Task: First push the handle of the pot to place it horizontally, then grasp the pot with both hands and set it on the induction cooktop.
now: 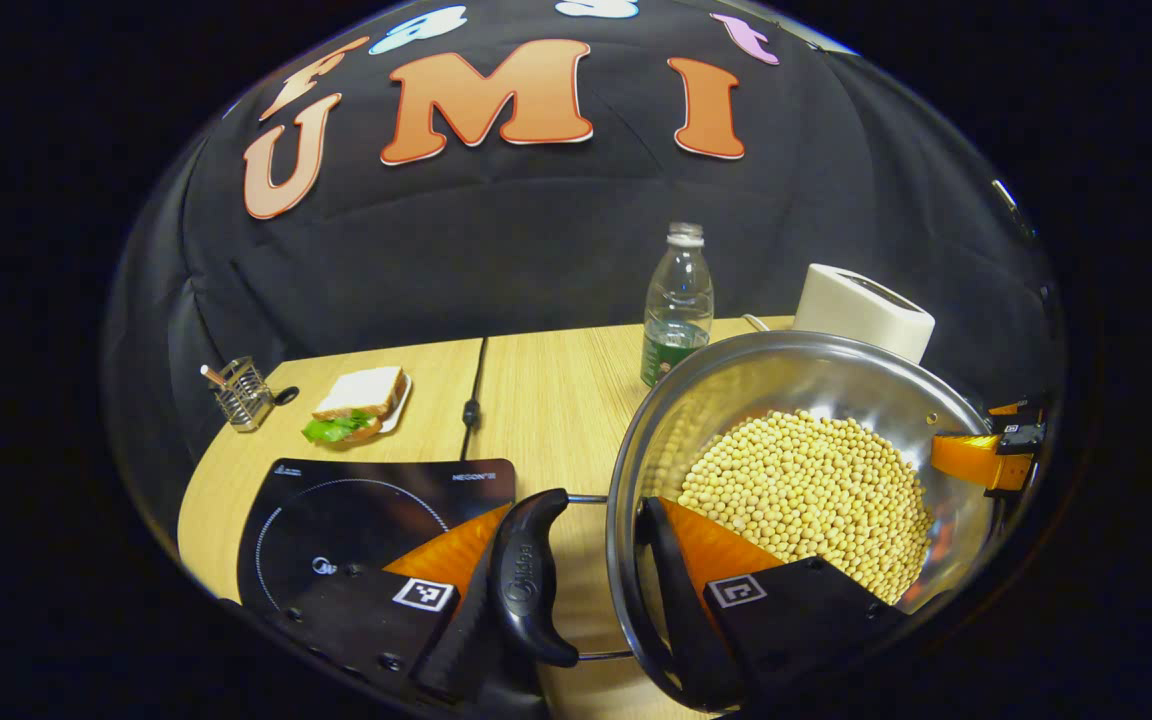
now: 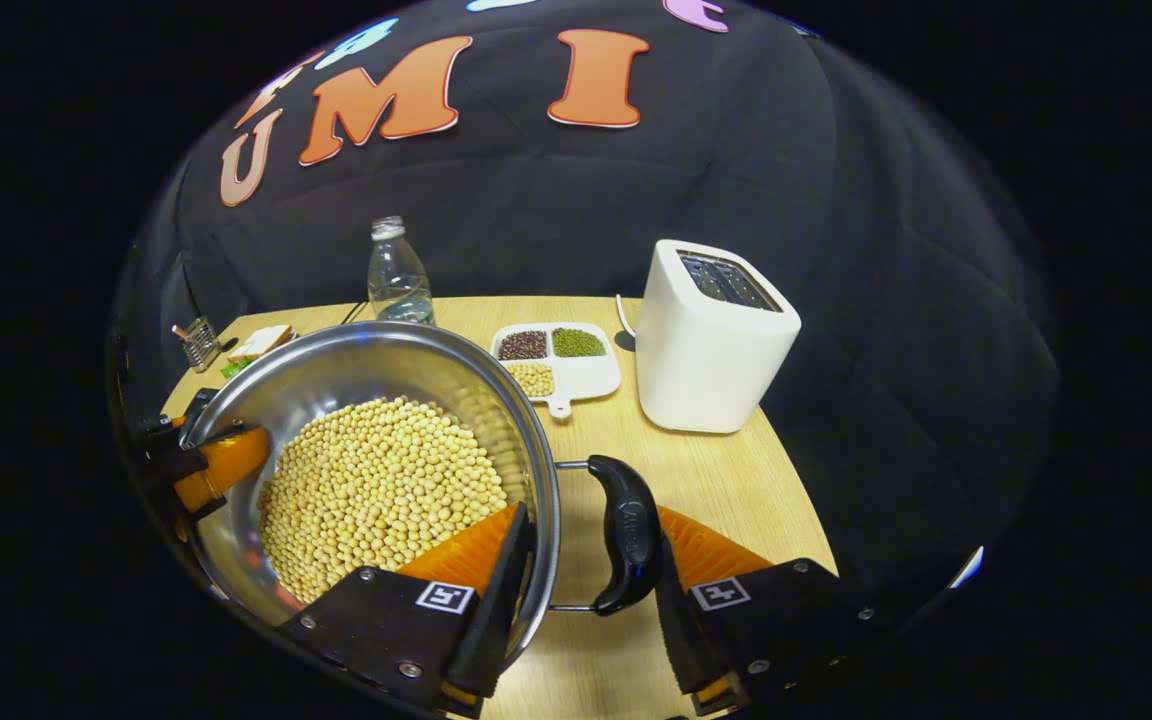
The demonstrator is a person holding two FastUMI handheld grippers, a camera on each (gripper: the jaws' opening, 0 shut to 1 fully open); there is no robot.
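One pot (image 2: 336, 370), one toaster (image 2: 711, 340), one bottle (image 2: 394, 270).

In the left gripper view the pot (image 1: 806, 470) hid the foot of the toaster (image 1: 864, 308) and part of the bottle (image 1: 677, 305), and the near corner of the induction cooktop (image 1: 376, 520) lay behind the left hand-held gripper (image 1: 591, 560) at about 7 o'clock. In the right gripper view the sandwich (image 2: 258, 343) and the wire holder (image 2: 199, 342), at 10 o'clock, were too small to tell in detail. There the pot's rim covered the bottle's lower half.
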